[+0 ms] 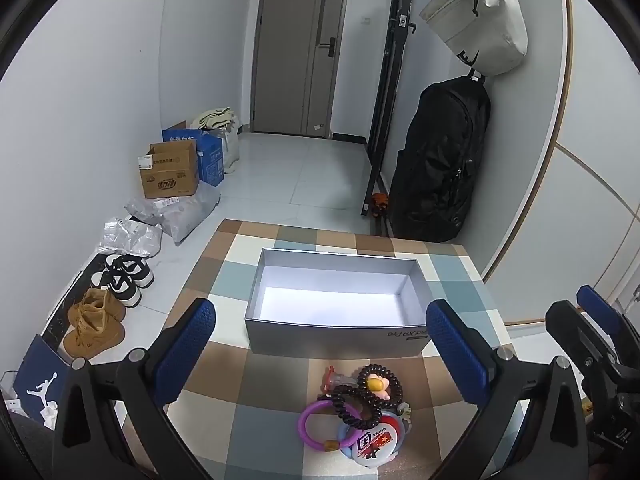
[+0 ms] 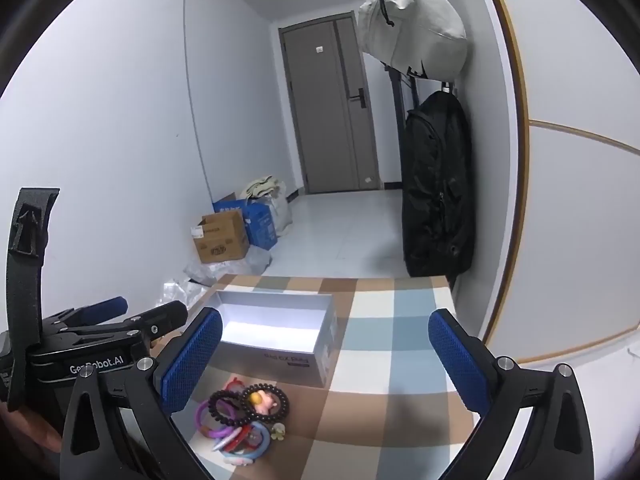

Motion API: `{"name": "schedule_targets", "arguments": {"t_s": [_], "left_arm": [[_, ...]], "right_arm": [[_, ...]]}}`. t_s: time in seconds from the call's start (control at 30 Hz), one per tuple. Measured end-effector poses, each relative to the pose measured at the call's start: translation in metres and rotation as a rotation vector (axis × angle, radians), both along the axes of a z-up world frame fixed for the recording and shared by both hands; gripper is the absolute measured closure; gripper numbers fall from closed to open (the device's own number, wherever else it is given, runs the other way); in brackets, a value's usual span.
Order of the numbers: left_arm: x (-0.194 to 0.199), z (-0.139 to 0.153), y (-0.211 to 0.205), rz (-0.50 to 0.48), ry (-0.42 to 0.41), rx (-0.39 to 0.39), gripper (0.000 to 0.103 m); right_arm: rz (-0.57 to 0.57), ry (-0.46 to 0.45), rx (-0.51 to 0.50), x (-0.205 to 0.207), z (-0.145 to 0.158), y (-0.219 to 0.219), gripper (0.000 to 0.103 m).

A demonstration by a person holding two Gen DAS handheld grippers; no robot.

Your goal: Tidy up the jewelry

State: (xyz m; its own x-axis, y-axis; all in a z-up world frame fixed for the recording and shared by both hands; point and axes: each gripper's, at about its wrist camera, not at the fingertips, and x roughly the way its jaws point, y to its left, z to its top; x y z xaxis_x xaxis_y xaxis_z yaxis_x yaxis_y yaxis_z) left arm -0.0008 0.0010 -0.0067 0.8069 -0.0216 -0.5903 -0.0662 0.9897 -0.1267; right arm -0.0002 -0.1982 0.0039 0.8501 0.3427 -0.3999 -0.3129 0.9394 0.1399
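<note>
A pile of jewelry (image 1: 356, 416) lies on the checked tablecloth (image 1: 280, 432) at the near edge: dark bead bracelets, a purple ring, a round badge and a small pink figure. Behind it stands an open grey box (image 1: 336, 300) with nothing inside. My left gripper (image 1: 332, 348) hovers above the pile, jaws wide open, nothing between them. In the right wrist view the same pile (image 2: 244, 420) sits low and left, the box (image 2: 276, 336) beyond it. My right gripper (image 2: 326, 354) is open too and holds nothing. The left gripper's body (image 2: 92, 340) shows at the left.
The table ends just past the box; beyond is a tiled floor with cardboard boxes (image 1: 172, 168), plastic parcels, and shoes (image 1: 96, 320) on the left. A black backpack (image 1: 440, 160) and a pale bag (image 1: 476, 20) hang on the right wall. A grey door (image 1: 300, 44) stands at the back.
</note>
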Motion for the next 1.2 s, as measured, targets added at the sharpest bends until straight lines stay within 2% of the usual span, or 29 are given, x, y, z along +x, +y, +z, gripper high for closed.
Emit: {"name": "schedule_targets", "arguments": {"t_s": [1.2], "left_arm": [[-0.0019, -0.0012, -0.0027, -0.044, 0.014, -0.022, 0.001]], "right_arm": [[0.005, 0.002, 0.013, 0.0005, -0.0004, 0.0044, 0.000]]}}
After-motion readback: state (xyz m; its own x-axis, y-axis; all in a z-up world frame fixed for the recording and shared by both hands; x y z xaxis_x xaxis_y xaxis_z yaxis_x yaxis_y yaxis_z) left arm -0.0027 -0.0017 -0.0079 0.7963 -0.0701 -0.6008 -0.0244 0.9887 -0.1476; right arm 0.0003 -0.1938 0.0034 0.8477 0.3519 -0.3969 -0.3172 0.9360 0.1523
